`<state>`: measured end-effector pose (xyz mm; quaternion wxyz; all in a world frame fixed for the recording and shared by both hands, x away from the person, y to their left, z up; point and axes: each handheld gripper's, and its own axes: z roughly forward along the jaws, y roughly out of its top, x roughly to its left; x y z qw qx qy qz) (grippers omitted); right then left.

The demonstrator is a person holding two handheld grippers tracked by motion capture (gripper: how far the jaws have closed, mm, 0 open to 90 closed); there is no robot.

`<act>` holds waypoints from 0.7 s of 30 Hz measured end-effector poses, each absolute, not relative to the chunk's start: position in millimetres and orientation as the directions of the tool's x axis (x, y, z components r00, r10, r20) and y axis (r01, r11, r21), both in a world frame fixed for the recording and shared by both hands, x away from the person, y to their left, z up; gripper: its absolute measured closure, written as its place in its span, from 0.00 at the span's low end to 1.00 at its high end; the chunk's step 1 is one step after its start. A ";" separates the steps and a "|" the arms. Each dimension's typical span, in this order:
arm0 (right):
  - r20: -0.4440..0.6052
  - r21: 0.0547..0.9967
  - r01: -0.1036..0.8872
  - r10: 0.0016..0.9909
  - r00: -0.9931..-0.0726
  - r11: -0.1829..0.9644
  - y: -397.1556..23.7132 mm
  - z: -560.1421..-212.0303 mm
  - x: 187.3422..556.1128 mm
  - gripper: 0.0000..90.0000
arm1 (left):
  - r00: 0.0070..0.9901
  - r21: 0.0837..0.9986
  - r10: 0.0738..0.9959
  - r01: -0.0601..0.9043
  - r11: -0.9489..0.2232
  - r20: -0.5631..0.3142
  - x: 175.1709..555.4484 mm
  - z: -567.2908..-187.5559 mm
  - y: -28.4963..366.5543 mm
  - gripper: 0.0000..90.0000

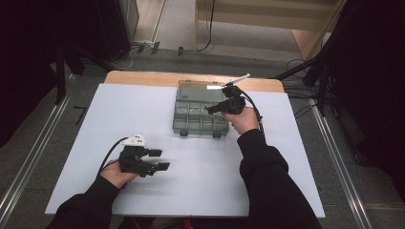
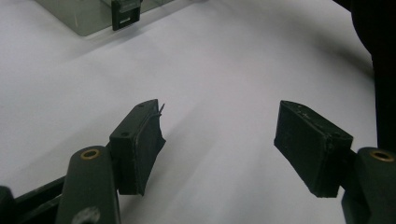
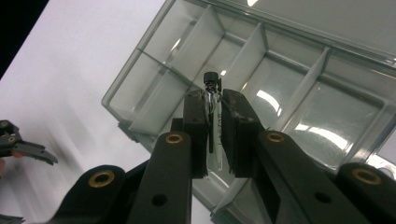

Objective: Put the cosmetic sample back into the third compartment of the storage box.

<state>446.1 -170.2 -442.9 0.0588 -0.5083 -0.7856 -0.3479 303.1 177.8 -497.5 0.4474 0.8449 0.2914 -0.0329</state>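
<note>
Right tool (image 3: 214, 128) clamped on vial (image 3: 212, 126), long axis along jaws, black cap toward compartment box (image 3: 299, 93).

right gripper (image 1: 216, 109) over compartment box (image 1: 200, 114); left gripper (image 1: 160, 160) apart

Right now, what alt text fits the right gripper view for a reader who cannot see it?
The right hand-held gripper is shut on a small clear vial with a black cap, held over a clear plastic organizer box with divided, empty-looking compartments. The box sits on a white table; the left hand-held gripper shows at the left edge.
</note>
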 end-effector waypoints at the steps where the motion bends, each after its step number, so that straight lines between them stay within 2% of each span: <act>1: 0.443 0.486 0.839 0.759 -0.477 0.244 -170.3 -443.8 447.7 0.91 | 0.827 0.736 0.465 0.524 -0.429 -0.317 303.4 -497.7 177.8 0.35; 21: 0.422 0.479 0.861 0.816 -0.396 0.171 -162.4 -461.2 473.5 0.91 | 0.831 0.740 0.460 0.518 -0.429 -0.315 302.2 -496.5 177.8 0.35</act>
